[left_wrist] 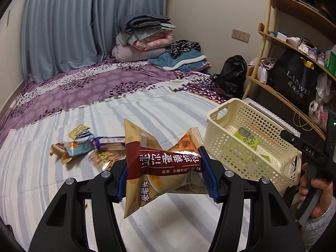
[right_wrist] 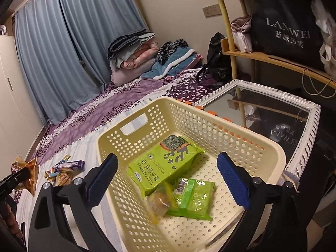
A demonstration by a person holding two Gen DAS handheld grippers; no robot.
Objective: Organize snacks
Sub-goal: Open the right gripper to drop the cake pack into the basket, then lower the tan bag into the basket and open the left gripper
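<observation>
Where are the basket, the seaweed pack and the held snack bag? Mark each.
basket (right_wrist: pixel 134 124): right wrist view, far wall beside handle slot.
seaweed pack (right_wrist: pixel 163 166): right wrist view, green front.
held snack bag (left_wrist: pixel 168 163): left wrist view, red band.

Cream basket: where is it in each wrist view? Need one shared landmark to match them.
Left wrist view: the cream basket sits right of centre on the striped sheet, beyond the brown snack bag that the left gripper clamps.
Right wrist view: the basket fills the centre and bottom, under the open right gripper.
Shared landmark: the black LANWEI bag on the shelf.
</observation>
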